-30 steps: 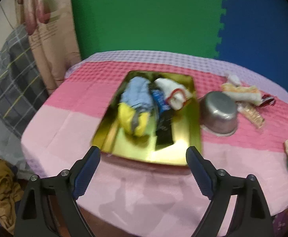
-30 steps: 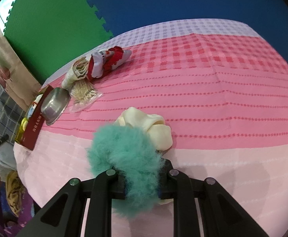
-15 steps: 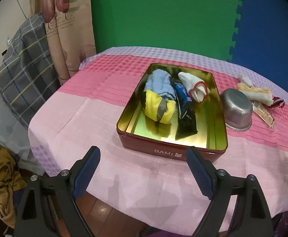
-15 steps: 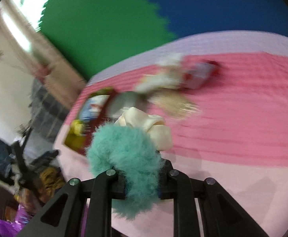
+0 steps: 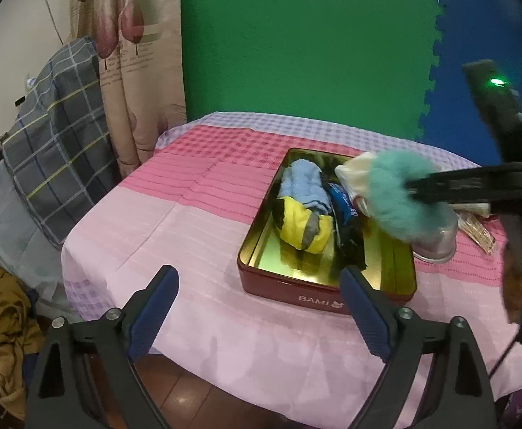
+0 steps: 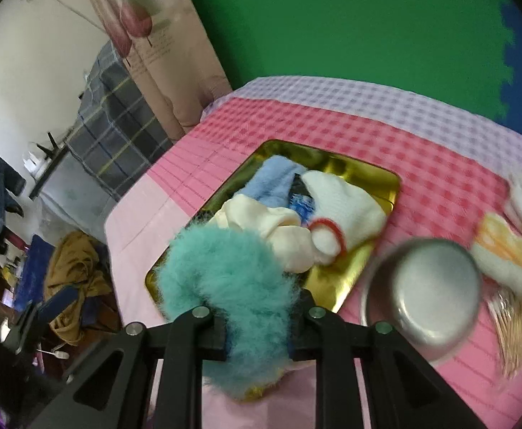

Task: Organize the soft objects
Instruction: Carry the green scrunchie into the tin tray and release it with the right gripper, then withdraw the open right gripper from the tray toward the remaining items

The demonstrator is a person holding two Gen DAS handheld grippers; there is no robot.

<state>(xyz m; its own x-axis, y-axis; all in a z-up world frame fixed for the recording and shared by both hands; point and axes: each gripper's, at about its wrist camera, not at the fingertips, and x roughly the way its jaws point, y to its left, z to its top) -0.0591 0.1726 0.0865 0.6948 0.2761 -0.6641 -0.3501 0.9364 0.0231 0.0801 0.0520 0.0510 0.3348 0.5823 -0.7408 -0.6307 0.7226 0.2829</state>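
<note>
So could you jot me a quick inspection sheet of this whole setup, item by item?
Surface: table under a pink checked cloth.
Job's things: red tin holding a blue towel, a yellow roll and a white glove.
Clutter: steel bowl, packets.
Grippers: left hand-held gripper open, empty; right hand-held gripper shut on a teal fluffy scrunchie with cream cloth, over the tin.
Cables: nothing seen.
Surroundings: green and blue foam wall, curtain, plaid fabric.

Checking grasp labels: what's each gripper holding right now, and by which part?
Right gripper is shut on the teal fluffy scrunchie, pinched across its fuzzy loop, a cream cloth piece attached at the far side. Left gripper is open, holding nothing.
</note>
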